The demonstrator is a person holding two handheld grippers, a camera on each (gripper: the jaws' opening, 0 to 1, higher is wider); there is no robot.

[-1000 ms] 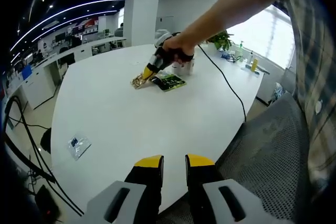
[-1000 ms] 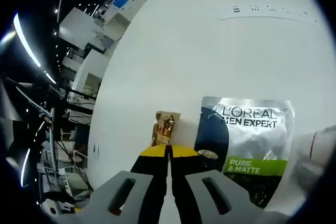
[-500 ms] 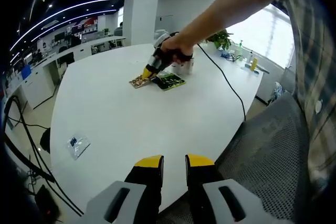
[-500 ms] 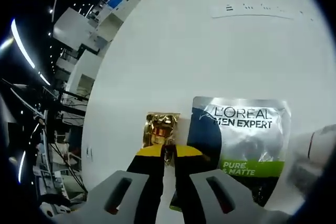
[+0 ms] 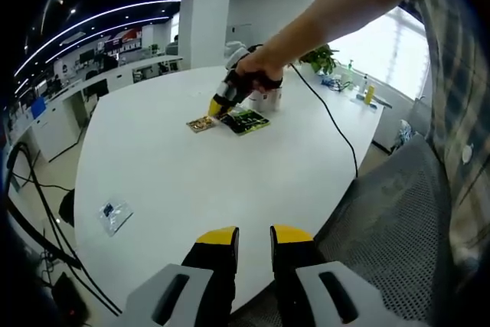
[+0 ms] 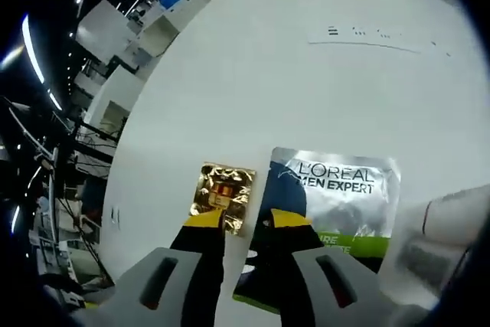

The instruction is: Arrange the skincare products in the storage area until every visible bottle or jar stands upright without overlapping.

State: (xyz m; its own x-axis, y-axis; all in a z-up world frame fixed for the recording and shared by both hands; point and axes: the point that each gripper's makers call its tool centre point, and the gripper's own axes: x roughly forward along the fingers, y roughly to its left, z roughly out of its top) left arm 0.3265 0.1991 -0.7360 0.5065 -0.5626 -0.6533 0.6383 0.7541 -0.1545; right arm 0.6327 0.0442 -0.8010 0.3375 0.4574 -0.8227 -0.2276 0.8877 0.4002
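Left gripper view: left gripper (image 5: 253, 237) hovering at the near edge of the round white table (image 5: 184, 181) with yellow-tipped jaws a narrow gap apart and nothing between them, right gripper (image 5: 217, 105) in a person's hand (image 5: 259, 74) far across the table, tips down just beside a gold sachet (image 5: 202, 123) and a dark green sachet (image 5: 246, 119), a clear packet (image 5: 114, 213) lying apart near the left edge. Right gripper view: right gripper (image 6: 246, 221) parted and empty, poised over the table (image 6: 306, 82), gold sachet (image 6: 223, 196) flat at the left tip, its print too small to read, and beside it without overlap a silver and green sachet (image 6: 337, 193) reading "L'OREAL MEN EXPERT", a white container (image 6: 452, 216) blurred at the right.
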